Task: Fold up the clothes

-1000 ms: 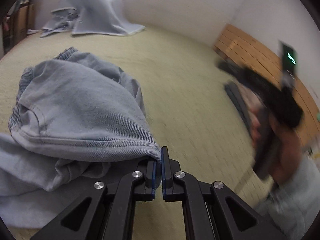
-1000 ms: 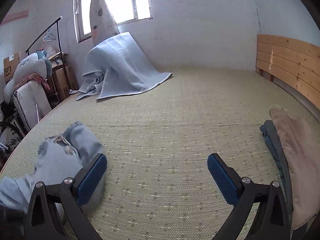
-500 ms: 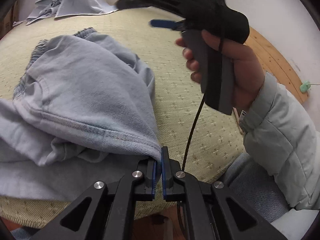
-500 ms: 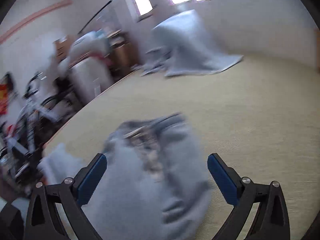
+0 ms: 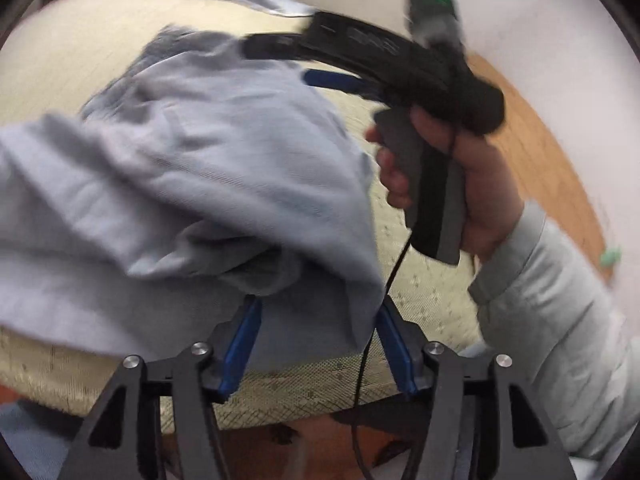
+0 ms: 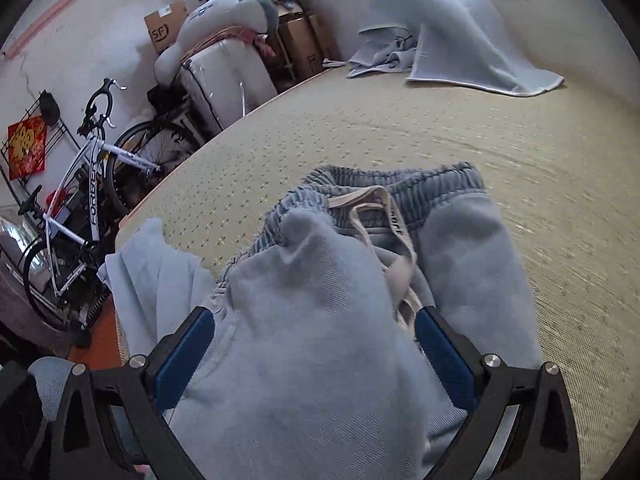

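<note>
Here the light blue denim trousers (image 6: 320, 320) lie bunched near the edge of the bed (image 6: 540, 152), on its yellowish woven mat, with the elastic waistband (image 6: 424, 184) turned away from the right wrist camera and a cream drawstring (image 6: 384, 216) looped across the fabric just below it. One trouser leg (image 6: 148, 268) trails off toward the bed's edge on the left of that view.

The left gripper (image 5: 316, 344) is opening: its blue pads stand apart, and a fold of the denim (image 5: 200, 184) hangs between them, though the picture is blurred and does not show either pad pressing on the cloth. The right gripper (image 6: 312, 348) is spread wide above the heap, its blue pads on either side of a raised hump of denim and not squeezing it. In the left wrist view that same right gripper (image 5: 280, 60) shows from the side, reaching over the trousers, held by a hand (image 5: 472, 184) in a pale padded sleeve (image 5: 560, 320), with a green light glowing on the unit (image 5: 432, 4) mounted on top.

At the far end of the bed a pale blue blanket (image 6: 452, 28) is draped in a heap against the wall. Beside the bed stand a white bicycle (image 6: 80, 188), cardboard boxes (image 6: 304, 40) and a large plush toy (image 6: 224, 20).
</note>
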Action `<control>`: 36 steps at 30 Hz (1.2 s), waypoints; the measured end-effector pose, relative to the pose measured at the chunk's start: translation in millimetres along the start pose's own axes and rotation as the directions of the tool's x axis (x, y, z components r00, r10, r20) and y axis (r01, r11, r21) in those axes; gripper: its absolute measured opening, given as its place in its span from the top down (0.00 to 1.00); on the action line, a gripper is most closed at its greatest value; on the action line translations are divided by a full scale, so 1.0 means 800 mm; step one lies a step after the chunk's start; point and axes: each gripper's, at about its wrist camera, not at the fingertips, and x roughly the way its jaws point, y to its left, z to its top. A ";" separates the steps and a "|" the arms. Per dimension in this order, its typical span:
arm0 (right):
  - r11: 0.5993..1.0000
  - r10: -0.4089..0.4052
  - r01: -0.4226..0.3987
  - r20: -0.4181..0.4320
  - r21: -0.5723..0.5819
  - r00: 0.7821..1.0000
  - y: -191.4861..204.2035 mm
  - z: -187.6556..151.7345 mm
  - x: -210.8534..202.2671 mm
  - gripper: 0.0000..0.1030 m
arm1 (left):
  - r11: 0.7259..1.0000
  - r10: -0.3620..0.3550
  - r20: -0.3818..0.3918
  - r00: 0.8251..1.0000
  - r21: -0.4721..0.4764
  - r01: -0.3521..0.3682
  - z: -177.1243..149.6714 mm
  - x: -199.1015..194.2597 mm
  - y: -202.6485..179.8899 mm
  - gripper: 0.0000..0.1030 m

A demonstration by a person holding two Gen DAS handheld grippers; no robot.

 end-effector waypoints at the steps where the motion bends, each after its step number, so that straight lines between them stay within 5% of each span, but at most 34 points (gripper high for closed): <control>1: 1.000 0.003 -0.003 -0.006 -0.003 1.000 0.002 -0.001 0.003 0.03 | 0.999 -0.007 0.006 1.000 -0.032 0.007 0.002 -0.006 0.007 0.38; 11: 1.000 -0.010 0.010 0.020 -0.020 1.000 0.014 0.003 -0.008 0.06 | 0.959 0.013 0.157 0.987 -0.283 0.032 0.034 -0.052 0.070 0.31; 19: 0.998 0.016 -0.011 0.086 -0.056 0.996 0.028 0.004 -0.030 0.06 | 0.925 -0.041 0.159 0.986 -0.366 0.097 0.084 -0.026 0.107 0.31; 26: 0.999 0.028 -0.023 0.117 -0.048 0.993 0.024 0.008 -0.046 0.06 | 0.844 -0.139 0.126 0.982 -0.504 0.184 0.086 0.000 0.134 0.31; 33: 0.991 0.079 -0.064 0.124 -0.117 0.989 0.045 0.002 -0.060 0.06 | 0.854 -0.090 0.237 0.967 -0.481 0.197 0.124 -0.020 0.141 0.31; 36: 0.985 0.073 -0.059 0.085 -0.160 0.994 0.066 -0.002 -0.053 0.06 | 0.863 -0.042 0.226 0.973 -0.483 0.150 0.141 -0.016 0.149 0.31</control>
